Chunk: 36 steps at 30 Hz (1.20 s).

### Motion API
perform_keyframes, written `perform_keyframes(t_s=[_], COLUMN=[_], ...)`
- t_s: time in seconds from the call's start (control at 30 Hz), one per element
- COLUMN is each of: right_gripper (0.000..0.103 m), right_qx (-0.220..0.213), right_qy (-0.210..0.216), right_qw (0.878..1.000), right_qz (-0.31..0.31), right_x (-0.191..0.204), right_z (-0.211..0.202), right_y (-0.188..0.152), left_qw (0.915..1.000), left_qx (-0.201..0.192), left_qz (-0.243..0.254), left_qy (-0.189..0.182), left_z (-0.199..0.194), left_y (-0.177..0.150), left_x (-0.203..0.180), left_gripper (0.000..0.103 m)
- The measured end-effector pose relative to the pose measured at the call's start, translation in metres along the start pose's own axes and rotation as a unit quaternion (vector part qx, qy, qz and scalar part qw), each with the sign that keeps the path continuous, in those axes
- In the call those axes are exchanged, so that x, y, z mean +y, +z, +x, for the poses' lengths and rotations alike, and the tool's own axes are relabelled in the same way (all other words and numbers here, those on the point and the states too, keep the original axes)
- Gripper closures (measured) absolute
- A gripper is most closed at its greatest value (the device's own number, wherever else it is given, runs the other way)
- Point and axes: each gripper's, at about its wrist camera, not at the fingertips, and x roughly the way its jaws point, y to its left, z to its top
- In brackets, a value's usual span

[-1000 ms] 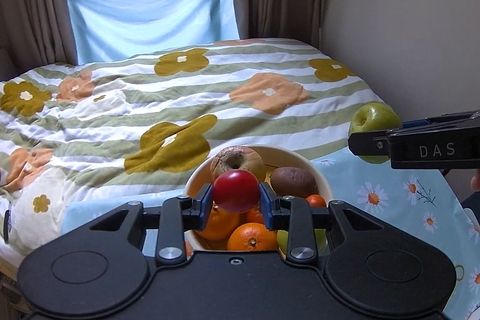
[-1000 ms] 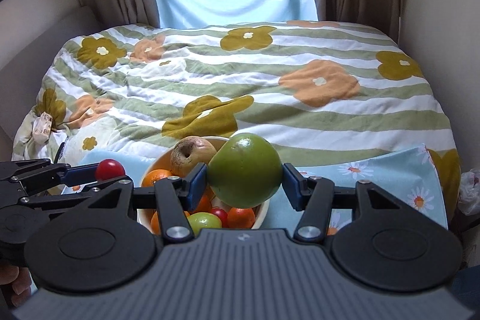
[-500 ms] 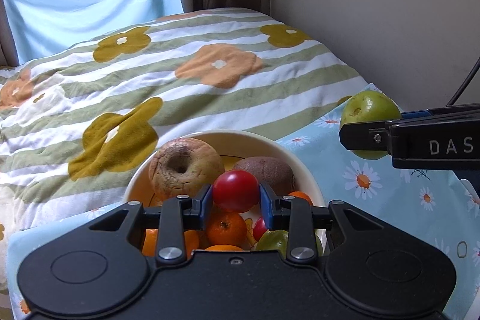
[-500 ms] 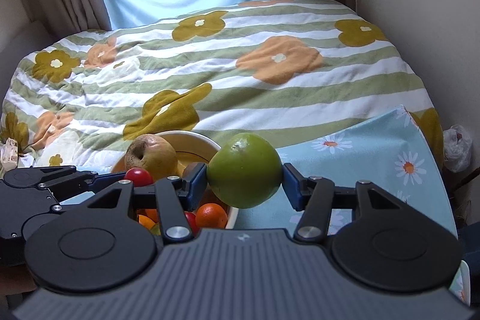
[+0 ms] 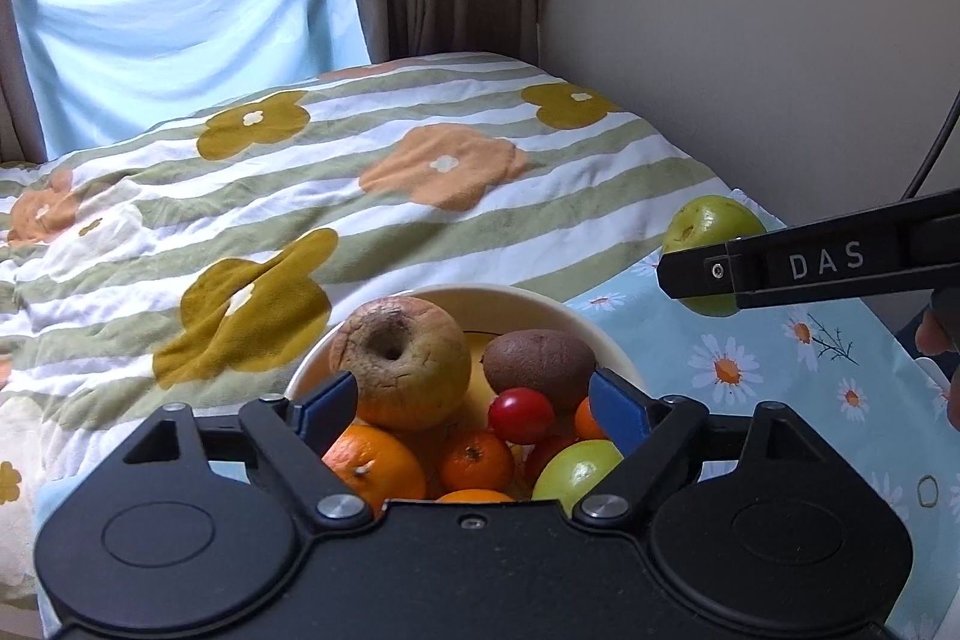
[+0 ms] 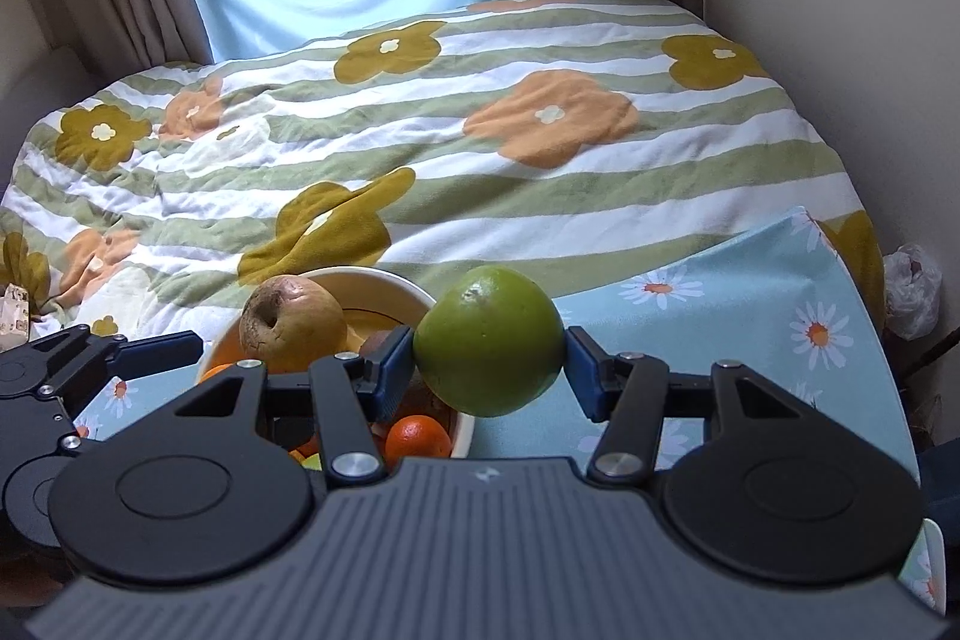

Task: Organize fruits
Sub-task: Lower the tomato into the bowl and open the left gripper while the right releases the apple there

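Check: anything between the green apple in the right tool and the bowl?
Nothing visible. The green apple, clamped in the right tool, hangs just right of the bowl. The left tool is open over the bowl's near side.

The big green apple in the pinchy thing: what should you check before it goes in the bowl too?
1. Right gripper jaws clamp the round green apple on both sides: ok.
2. Left gripper jaws are open and hold nothing: ok.
3. Small red tomato lies in the cream round bowl, free of the jaws: ok.
4. Left gripper out of the apple's way: not ok, it hangs over the bowl.
5. Room in the bowl: cannot tell; the wrinkled brown apple, brown kiwi and oranges fill most of it.
6. Bowl sits flat on the blue daisy cloth: ok.
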Motion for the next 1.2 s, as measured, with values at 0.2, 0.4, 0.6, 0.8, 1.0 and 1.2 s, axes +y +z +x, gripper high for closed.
perform_keyframes(t_s=[0.2,0.4,0.6,0.8,1.0,1.2], right_gripper=[0.034,0.034,0.034,0.034,0.033,0.002], right_qx=[0.009,0.02,0.033,0.043,0.035,0.006], right_qy=[0.024,0.052,0.073,0.073,0.064,0.054], right_qw=[0.999,0.997,0.993,0.992,0.99,0.991], right_qz=[-0.027,-0.057,-0.081,-0.096,-0.12,-0.122], right_x=[0.025,0.056,0.081,0.09,0.092,0.095], right_z=[0.009,0.021,0.033,0.042,0.045,0.039], right_y=[0.002,0.001,-0.008,-0.019,-0.025,-0.027], left_qw=[0.999,0.9966,0.9934,0.9916,0.9915,0.9918], left_qx=[-0.011,-0.013,-0.01,-0.007,-0.005,-0.006], left_qz=[-0.03,-0.05,-0.069,-0.082,-0.085,-0.082], left_qy=[0.032,0.065,0.091,0.1,0.098,0.098], left_z=[-0.023,-0.038,-0.054,-0.06,-0.059,-0.061], left_y=[-0.01,-0.02,-0.035,-0.047,-0.054,-0.058], left_x=[0.027,0.048,0.061,0.066,0.066,0.066], left_gripper=[0.013,0.013,0.012,0.012,0.012,0.012])
